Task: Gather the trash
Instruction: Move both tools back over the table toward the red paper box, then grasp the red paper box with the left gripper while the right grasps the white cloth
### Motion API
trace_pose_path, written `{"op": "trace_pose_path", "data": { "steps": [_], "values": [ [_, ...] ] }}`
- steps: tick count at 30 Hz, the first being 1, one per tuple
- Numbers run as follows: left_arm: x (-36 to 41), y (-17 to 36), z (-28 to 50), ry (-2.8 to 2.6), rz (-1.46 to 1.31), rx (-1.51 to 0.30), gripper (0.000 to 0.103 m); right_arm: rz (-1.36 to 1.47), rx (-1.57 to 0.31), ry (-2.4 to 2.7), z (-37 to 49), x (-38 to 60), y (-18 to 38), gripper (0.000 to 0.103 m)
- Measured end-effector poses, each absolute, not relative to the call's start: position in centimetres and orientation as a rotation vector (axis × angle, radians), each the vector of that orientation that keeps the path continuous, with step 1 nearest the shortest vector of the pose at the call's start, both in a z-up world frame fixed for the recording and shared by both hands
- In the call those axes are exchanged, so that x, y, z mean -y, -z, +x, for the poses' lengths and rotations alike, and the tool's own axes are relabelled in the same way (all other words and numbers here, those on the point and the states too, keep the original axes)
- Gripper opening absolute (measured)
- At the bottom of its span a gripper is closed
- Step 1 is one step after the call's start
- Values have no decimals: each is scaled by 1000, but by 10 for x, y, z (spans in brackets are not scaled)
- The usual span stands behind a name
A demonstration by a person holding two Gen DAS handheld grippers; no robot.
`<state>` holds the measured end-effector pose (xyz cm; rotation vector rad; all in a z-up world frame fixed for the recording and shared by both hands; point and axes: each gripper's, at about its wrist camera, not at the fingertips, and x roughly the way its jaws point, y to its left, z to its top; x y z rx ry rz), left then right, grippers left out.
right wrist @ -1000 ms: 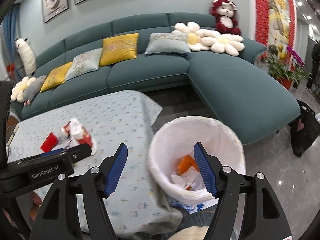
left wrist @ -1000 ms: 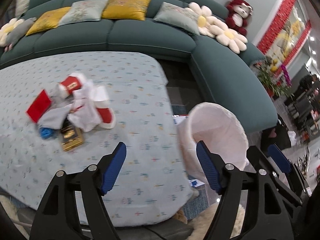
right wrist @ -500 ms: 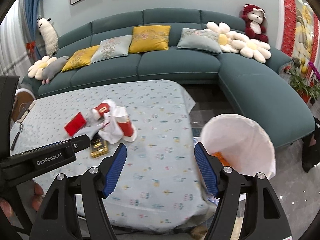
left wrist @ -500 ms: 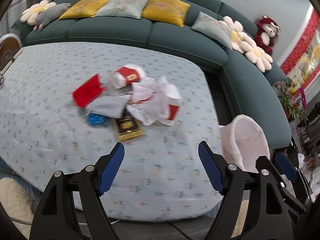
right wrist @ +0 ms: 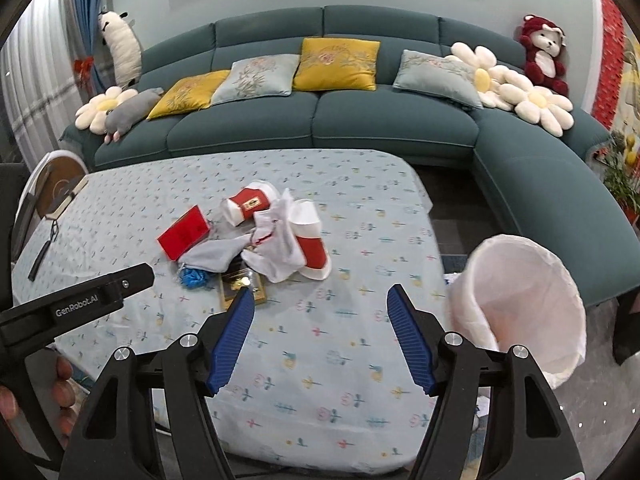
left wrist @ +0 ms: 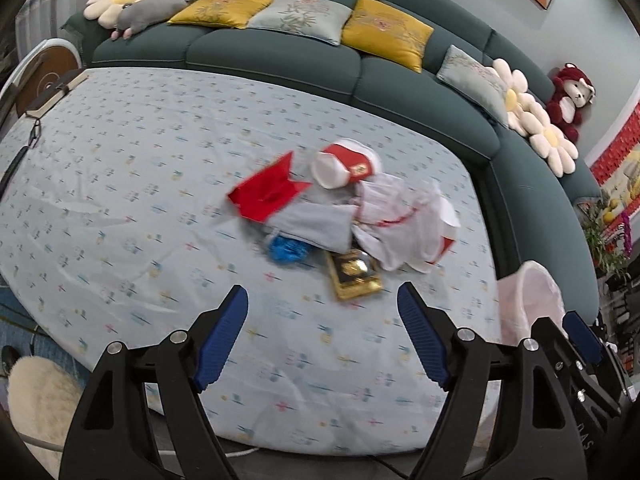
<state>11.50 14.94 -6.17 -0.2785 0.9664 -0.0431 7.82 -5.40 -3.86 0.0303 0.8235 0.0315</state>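
A heap of trash lies mid-table: a red packet, two red-and-white paper cups, crumpled white paper, a grey cloth, a blue wad and a gold-and-black box. My left gripper is open and empty, short of the heap. My right gripper is open and empty over the table's near side. The white-lined bin stands off the table's right edge.
The table has a light patterned cloth. A dark green corner sofa with cushions and plush toys wraps the far side and right. A notebook and a dark strap lie at the table's left end.
Both grippers have swung left from the bin toward the trash heap, which now sits nearer the middle of both views. Both stay open and empty.
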Motion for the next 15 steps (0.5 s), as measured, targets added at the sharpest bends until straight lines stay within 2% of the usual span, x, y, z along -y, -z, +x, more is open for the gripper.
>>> {"op": "trace_pose_path", "data": {
  "steps": [15],
  "values": [
    [-205,97,199,-11,-192,-985,73,28,-920,-44,157,14,81,61]
  ]
}}
